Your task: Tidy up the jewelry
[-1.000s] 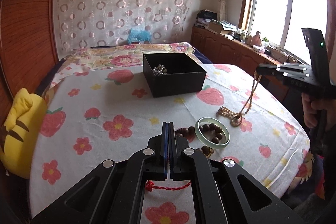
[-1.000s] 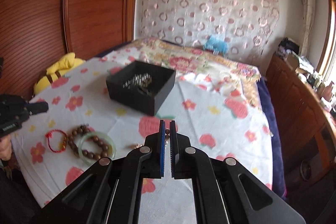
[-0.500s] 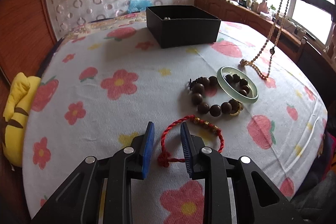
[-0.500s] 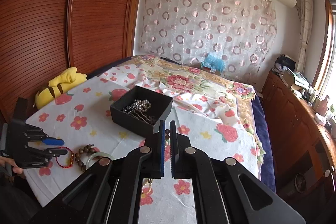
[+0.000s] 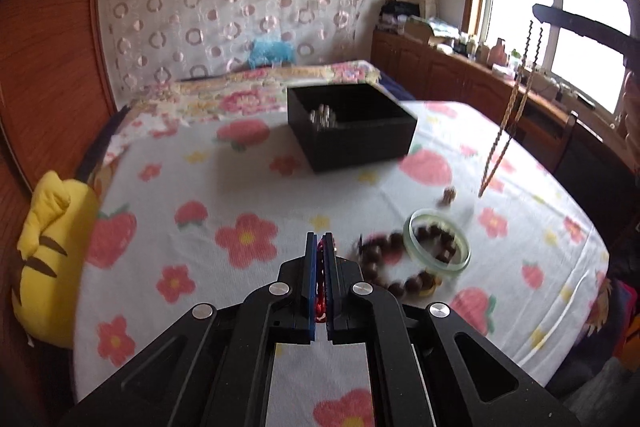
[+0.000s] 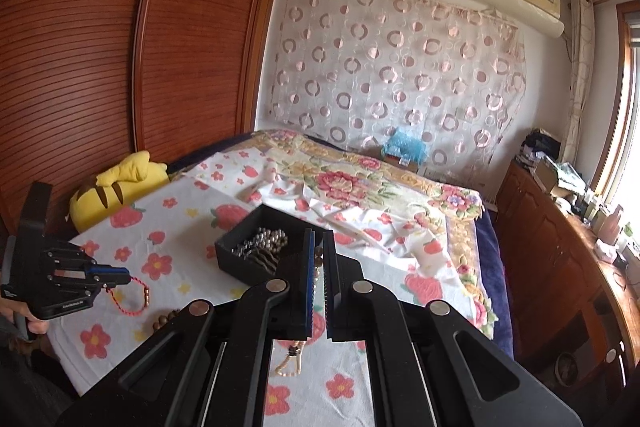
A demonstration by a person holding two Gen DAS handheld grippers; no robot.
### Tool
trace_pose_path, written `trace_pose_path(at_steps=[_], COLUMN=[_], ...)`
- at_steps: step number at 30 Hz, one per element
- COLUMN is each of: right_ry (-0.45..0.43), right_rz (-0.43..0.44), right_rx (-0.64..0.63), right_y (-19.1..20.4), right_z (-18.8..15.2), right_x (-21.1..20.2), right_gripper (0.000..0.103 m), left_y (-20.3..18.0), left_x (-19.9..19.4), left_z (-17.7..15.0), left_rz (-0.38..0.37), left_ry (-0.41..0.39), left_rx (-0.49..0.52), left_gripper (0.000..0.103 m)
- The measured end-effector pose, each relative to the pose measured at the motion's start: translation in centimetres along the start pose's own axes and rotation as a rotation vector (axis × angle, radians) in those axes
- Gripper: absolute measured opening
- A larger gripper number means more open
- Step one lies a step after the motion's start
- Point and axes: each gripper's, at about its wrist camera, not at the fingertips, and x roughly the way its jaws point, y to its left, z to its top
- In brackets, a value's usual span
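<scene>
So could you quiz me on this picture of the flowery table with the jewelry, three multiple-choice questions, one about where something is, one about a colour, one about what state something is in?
1. Where is the pale green bangle?
A. inside the black box
B. on the tablecloth, lying over the brown bead bracelet
C. hanging from a gripper

2. What colour is the cord bracelet held by the left gripper?
A. red
B. white
C. purple

3. What state is the gold bead necklace in?
A. coiled in the box
B. flat on the cloth
C. dangling from the right gripper

Answers: 1 B, it rests on the tablecloth across the brown bead bracelet, nearer than the black box. 2 A, the cord bracelet shows red. 3 C, its strands hang down above the cloth.
</scene>
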Motion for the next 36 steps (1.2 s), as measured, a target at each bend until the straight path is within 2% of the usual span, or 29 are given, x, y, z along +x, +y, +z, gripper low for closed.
trace_pose_path(at_steps=[8,17,22,28,36], right_ry=[-0.04,-0.064,-0.07,-0.042,0.04], right_rz=[-0.006,0.002,0.046,0.055,0.086], right_rx=[-0.019,0.005,0.057,0.092,0.149], right_y=[0.1,-0.1,-0.5,-0.3,-0.9], right_z=[3.6,7.3,8.9,8.8,6.1], right_x=[0.8,4.1,6.5,9.8,13.8], right_gripper=[0.004,0.005,0.005,0.005,0.005], left_y=[-1.5,-2.4,-2.4,-2.2,-2.2], left_x=[-1.1,1.0,2.0,3.4,4.1], left_z=[4.7,8.1,9.6,10.9,11.3], left_rz=[-0.012,-0.025,-0.017,-0.007,-0.001], left_ry=[-0.114,-0.142,-0.148,-0.139,-0.133], left_rx=[0.051,0.066,0.072,0.066,0.067], left_gripper=[0.002,0.002,0.002,0.002,0.002])
